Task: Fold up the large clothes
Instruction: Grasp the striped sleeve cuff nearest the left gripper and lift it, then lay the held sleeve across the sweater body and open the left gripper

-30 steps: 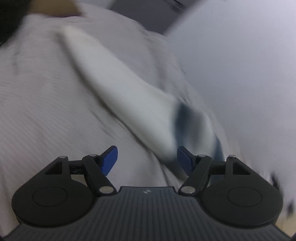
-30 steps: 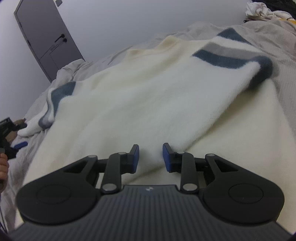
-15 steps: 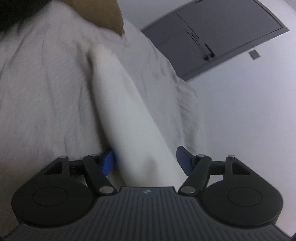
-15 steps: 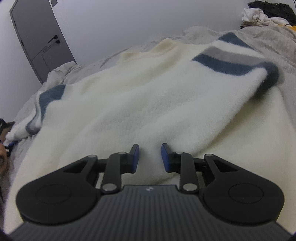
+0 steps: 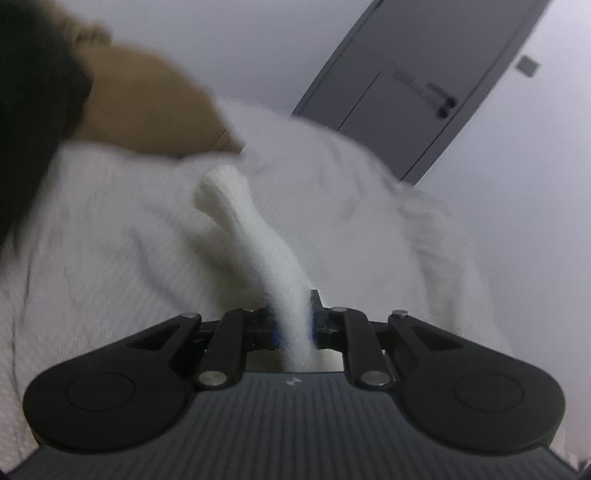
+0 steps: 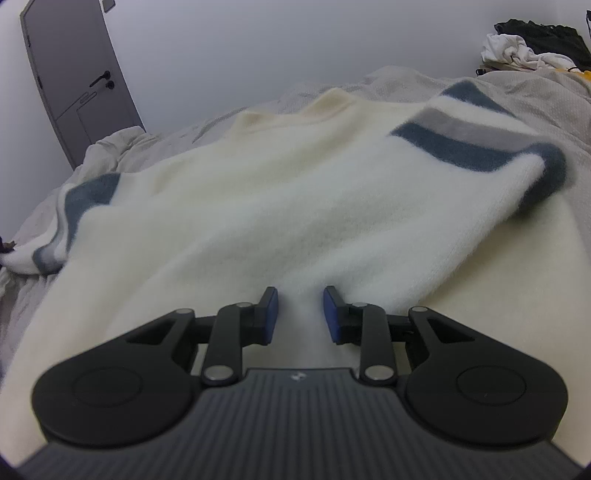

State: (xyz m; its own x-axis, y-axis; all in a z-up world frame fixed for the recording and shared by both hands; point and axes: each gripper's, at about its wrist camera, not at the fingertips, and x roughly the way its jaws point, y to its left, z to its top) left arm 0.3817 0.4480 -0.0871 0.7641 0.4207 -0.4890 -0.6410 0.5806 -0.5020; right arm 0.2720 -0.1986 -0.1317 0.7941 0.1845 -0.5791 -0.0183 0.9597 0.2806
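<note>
Sleeve fold under way on cream sweater (image 6: 280, 221) spread over bed (image 6: 535, 96).
Left gripper (image 5: 291, 325) clamped on sleeve cuff (image 5: 255, 236); right gripper (image 6: 300, 310) parted above sweater body, gripping nothing. Next, probably: carry cuff toward 12 o'clock, lay flat.

Ahead of me a grey door (image 6: 79, 79) with a dark lever handle (image 6: 99, 78) stands shut in a pale wall (image 6: 295, 44); my other view shows the same door (image 5: 417, 85), tilted. A small grey plate (image 6: 108, 4) sits on the wall just beside the door's top corner. Rumpled light-grey bedding (image 6: 110, 147) spreads below. Far off to the right, a heap of white and black clothes (image 6: 532, 48) lies at the bed's edge. A blurred brown shape (image 5: 147, 107) rests on the bedding (image 5: 92, 258).
</note>
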